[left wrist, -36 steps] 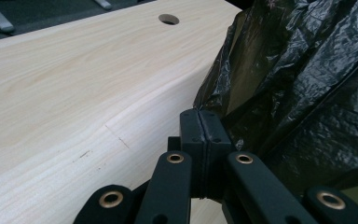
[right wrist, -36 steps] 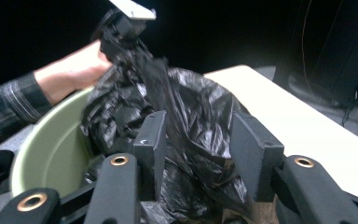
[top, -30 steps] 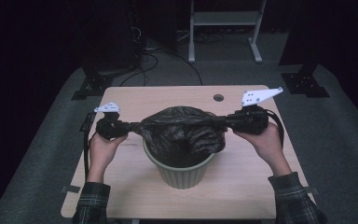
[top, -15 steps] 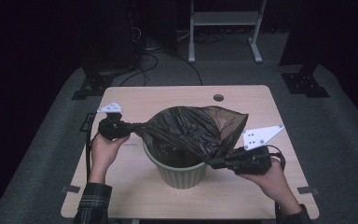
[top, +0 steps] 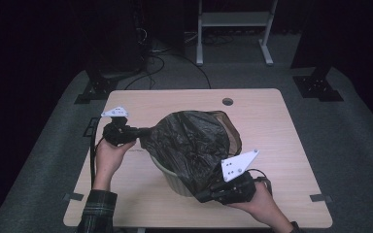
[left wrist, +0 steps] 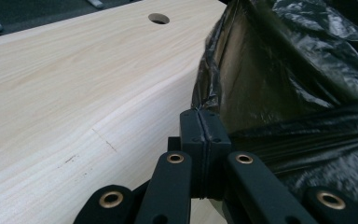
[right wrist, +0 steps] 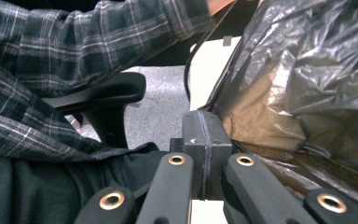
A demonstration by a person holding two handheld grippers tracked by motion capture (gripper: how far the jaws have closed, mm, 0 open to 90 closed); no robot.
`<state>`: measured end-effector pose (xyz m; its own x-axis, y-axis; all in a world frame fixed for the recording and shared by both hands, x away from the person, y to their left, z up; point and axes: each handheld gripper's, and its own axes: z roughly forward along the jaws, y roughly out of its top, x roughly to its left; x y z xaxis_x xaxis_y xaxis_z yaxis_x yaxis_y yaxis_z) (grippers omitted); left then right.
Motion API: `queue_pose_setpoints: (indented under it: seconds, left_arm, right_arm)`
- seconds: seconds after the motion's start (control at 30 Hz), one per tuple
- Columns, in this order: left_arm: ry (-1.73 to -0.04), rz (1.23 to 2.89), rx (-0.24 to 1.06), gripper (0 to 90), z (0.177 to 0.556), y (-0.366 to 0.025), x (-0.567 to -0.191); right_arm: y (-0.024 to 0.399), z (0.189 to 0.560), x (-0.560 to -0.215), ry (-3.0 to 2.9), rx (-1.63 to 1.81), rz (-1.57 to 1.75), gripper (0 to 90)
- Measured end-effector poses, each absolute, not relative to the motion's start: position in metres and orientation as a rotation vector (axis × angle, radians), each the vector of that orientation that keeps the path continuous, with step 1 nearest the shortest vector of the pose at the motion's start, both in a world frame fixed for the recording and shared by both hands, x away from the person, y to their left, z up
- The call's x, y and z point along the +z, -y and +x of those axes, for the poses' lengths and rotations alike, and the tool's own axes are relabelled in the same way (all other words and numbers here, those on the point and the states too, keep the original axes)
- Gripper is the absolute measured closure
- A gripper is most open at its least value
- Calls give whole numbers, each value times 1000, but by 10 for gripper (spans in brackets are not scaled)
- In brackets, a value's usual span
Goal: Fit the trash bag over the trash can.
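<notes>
A black bin bag lies over a pale green bin in the middle of the table. My left gripper is at the bag's left side, shut on the bag's edge. My right gripper is low at the bin's front right, also shut on the bag's edge, stretching the film toward the near side. In the left gripper view the closed jaws pinch the bag where its rim begins. In the right gripper view the closed jaws hold crinkled plastic.
The light wooden table has a round cable hole at the back. A plaid sleeve and a chair armrest lie close behind the right gripper. Stand feet and cables sit on the grey floor beyond.
The right gripper has swung from the bin's far right round and down to its near right, dragging the bag's edge with it. The left gripper has stayed put.
</notes>
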<state>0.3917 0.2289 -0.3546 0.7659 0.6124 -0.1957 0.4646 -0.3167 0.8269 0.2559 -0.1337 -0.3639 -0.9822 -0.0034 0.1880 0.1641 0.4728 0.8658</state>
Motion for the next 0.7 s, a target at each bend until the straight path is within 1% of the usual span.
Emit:
queue_pose_setpoints:
  seconds: [0.47,0.5,0.57,0.67,0.7]
  left_arm:
    - [-785,2007,170,895,391,-222,-352]
    - [-795,2016,173,895,391,-221,-352]
    - [-835,2083,237,896,393,-220,-355]
    - [-841,2056,198,896,395,-223,-361]
    - [-840,2059,204,896,395,-223,-362]
  right_arm:
    - [122,254,-393,2584,-1451,-175,900]
    - [121,253,-394,2601,-1441,-182,900]
    - [117,252,-397,2613,-1409,-170,900]
    - [109,248,-406,2683,-1312,-136,900]
    - [108,247,-408,2679,-1307,-140,900]
